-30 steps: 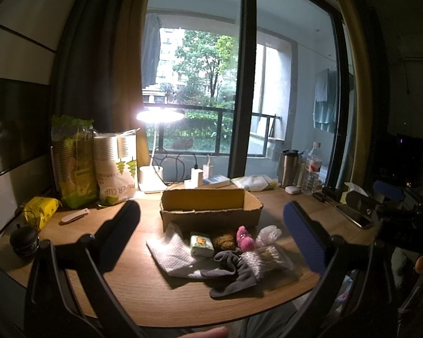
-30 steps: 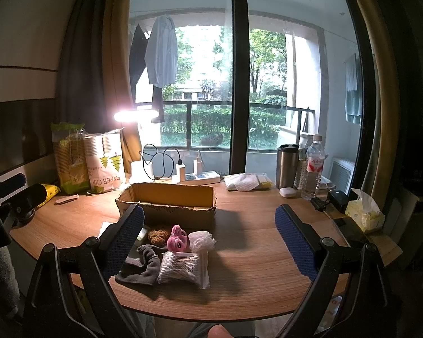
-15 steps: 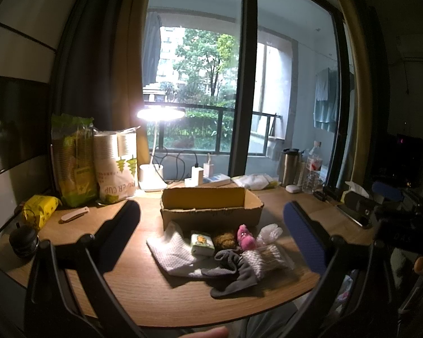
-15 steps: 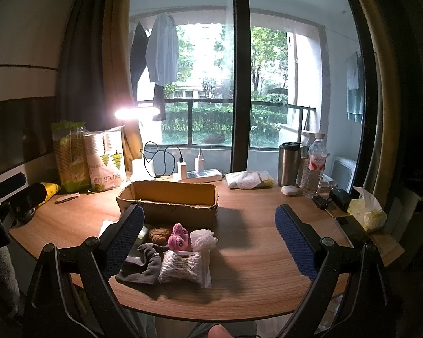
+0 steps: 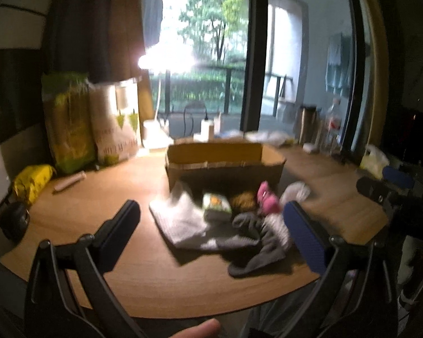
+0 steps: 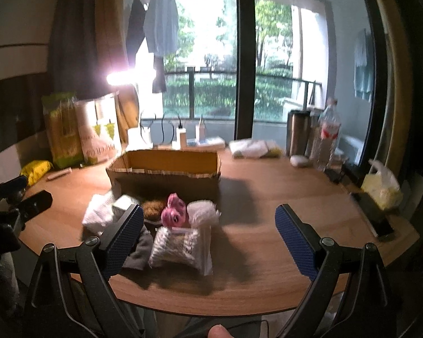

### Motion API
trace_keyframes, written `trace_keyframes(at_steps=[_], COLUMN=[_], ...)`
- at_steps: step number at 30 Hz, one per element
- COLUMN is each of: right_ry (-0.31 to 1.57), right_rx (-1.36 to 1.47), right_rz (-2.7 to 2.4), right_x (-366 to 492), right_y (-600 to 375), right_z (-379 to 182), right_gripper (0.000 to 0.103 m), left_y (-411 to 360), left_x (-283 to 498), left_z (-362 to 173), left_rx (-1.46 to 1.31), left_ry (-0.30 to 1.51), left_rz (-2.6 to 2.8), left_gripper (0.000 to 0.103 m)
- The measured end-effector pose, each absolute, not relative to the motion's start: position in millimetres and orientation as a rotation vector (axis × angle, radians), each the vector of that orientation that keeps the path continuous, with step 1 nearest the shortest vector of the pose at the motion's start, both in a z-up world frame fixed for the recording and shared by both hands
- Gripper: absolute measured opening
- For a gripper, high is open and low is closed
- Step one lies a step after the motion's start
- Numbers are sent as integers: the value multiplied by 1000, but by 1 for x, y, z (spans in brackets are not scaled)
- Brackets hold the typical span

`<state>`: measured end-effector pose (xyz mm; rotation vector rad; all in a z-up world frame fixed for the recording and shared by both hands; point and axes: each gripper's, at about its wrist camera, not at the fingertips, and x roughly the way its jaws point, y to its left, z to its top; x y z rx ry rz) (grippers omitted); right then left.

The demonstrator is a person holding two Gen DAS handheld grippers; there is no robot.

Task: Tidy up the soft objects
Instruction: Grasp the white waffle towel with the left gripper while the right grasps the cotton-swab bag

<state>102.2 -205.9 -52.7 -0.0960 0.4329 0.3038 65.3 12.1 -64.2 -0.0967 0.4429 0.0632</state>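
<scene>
- Softies are all heaped on the near side of the round wooden table (image 6: pixel 253 276), right in front of the open brown cardboard box (image 6: pixel 166 174), which I'm guessing is where they go. Nothing's in it yet as far as I can see.
- Both my grippers are wide open and holding nothing: left gripper (image 5: pixel 211 225) hovers over the left of the pile, right gripper (image 6: pixel 208 231) over its right side.
- Clear plastic bag of white cotton swabs (image 6: pixel 180 249) is nearest me on the right. Light, but the film looks slippery, so I'd pinch across the fat middle, not the loose edge.
- Pink plush toy (image 6: pixel 174 214) and fluffy white pompom (image 6: pixel 201 215) sit touching, just behind the bag. Both squishy and near weightless, so grab the body dead centre and squeeze deep.
- Grey sock (image 5: pixel 256 250) and white knitted cloth (image 5: pixel 180 219) are floppy. They'll drape and drag neighbours along, so I'd pinch a bunched fold.
- Small green and white packet (image 5: pixel 215 207) lies on the cloth. It looks stiffer, so take it by the sides.
- Brown fuzzy ball (image 6: pixel 153 207) is tucked against the box. Left view is blurry, so detail's limited.
</scene>
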Motion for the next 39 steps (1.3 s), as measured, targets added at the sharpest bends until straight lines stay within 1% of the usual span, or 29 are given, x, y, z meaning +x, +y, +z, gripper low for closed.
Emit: trace_keyframes(at_steps=[13,23,28,31,33,35,36,37,38,39], right_ry=[605,710,752,771,790,807,808,808,810,812], right_rx=[-87,-66,-60,-61,-69,-74,-73,-73,-72,-67], right_rz=[329,372,400,424,432,433,436,439,446,456], right_x=[156,186,195,199,201,204,203,203,204,204], right_y=[-189,-179,-172,-166,-162,-159,-159,-160,-161,-162], right_z=[-111,-137,-146,-151,-155,-158,-158,-158,-159,-159], right_gripper=[96,96,96,96,96,96,96,95,90,84], left_y=[37,54,57,55,55,54,54,54,52,50], left_x=[127,163,183,192,195,199,200,200,200,200], left_z=[-124,-139,-149,-155,-159,-162,-164,-164,-164,-164], left_rx=[-115,-113,-120,-79,-57,-59,-65,-63,-52,-48], left_ry=[658,756,840,877,890,913,923,921,920,917], left_rz=[119,121,88,91,96,88,81,78,75,66], left_gripper=[102,101,100,89,87,74,70,67,60,56])
